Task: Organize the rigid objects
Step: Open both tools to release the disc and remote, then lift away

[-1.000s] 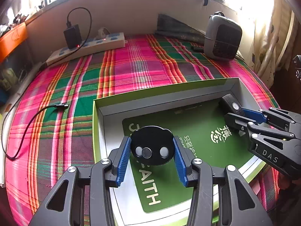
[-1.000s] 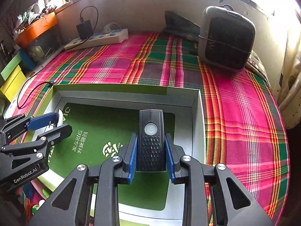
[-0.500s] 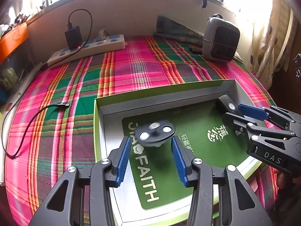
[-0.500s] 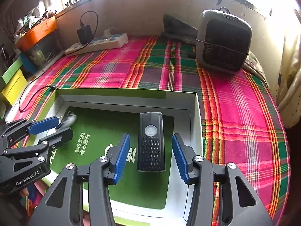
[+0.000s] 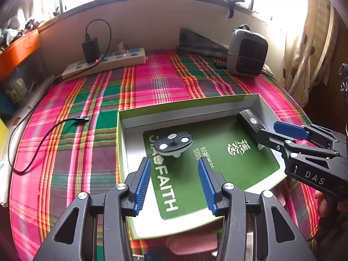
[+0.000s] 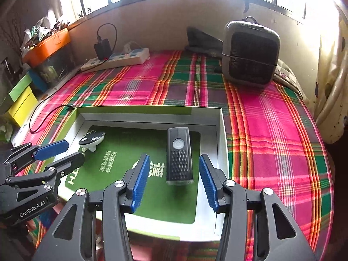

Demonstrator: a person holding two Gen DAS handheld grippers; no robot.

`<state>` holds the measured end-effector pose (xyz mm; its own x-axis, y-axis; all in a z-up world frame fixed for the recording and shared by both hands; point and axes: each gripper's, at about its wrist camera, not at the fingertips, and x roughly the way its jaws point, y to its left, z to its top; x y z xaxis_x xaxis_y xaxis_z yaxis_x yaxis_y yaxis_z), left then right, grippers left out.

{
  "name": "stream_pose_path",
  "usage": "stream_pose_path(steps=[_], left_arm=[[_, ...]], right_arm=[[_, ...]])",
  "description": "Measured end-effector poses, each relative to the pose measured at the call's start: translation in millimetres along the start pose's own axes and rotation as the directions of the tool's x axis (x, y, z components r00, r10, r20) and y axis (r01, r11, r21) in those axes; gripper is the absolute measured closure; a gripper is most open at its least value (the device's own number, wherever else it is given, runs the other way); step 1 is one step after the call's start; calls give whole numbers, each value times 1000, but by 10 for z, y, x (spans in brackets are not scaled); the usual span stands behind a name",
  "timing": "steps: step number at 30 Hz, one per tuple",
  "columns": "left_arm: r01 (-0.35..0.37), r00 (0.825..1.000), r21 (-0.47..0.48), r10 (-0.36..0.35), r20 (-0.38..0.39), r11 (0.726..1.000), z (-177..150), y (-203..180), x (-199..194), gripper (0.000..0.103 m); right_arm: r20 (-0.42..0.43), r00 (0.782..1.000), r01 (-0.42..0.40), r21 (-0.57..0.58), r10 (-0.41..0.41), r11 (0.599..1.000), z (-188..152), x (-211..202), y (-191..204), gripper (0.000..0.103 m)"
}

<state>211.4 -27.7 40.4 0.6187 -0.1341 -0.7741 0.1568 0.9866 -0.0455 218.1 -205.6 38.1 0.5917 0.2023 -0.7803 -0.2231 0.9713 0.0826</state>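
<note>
Plaid-clothed table bears a shallow green-rimmed cardboard box (image 6: 221, 134) holding both a round black three-disc gadget (image 5: 174, 144) and a black rectangular remote (image 6: 179, 155); left gripper (image 5: 174, 182) and right gripper (image 6: 174, 181) spread, empty; nothing else loose appears left to place.

box insert (image 5: 217, 174): FAITH | right tongs (image 5: 280, 138): DAS | left tongs (image 6: 59, 155): GenRobot.AI

Box (image 6: 221, 130) on table (image 6: 271, 130); disc (image 6: 92, 140) inside at left, remote (image 6: 179, 154) at right; heater (image 6: 250, 52) behind.
</note>
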Motion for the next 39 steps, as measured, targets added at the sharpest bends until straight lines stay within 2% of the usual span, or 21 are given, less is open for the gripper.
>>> stream_pose_path(steps=[9, 17, 22, 26, 32, 39], left_arm=[[-19, 999, 0, 19, 29, 1000, -142, -8, -214, 59], [-8, 999, -22, 9, 48, 1000, -295, 23, -394, 59], [-7, 998, -22, 8, 64, 1000, -365, 20, -517, 59], [-4, 998, -25, 6, 62, 1000, -440, 33, -575, 59], [-5, 999, -33, 7, 53, 999, -582, 73, -646, 59], [29, 998, -42, -26, 58, 999, -763, 104, -775, 59]], right_arm=[[19, 1000, -5, 12, 5, 1000, -133, -190, 46, 55], [47, 999, -8, 20, 7, 1000, -279, -402, 55, 55], [98, 994, -51, 87, 42, 995, -273, -568, 10, 55], [140, 989, -64, 68, 54, 996, -263, -739, 87, 55], [142, 989, -58, 39, 52, 998, -382, -882, 200, 55], [118, 992, -53, 41, 48, 998, -630, -956, 241, 55]])
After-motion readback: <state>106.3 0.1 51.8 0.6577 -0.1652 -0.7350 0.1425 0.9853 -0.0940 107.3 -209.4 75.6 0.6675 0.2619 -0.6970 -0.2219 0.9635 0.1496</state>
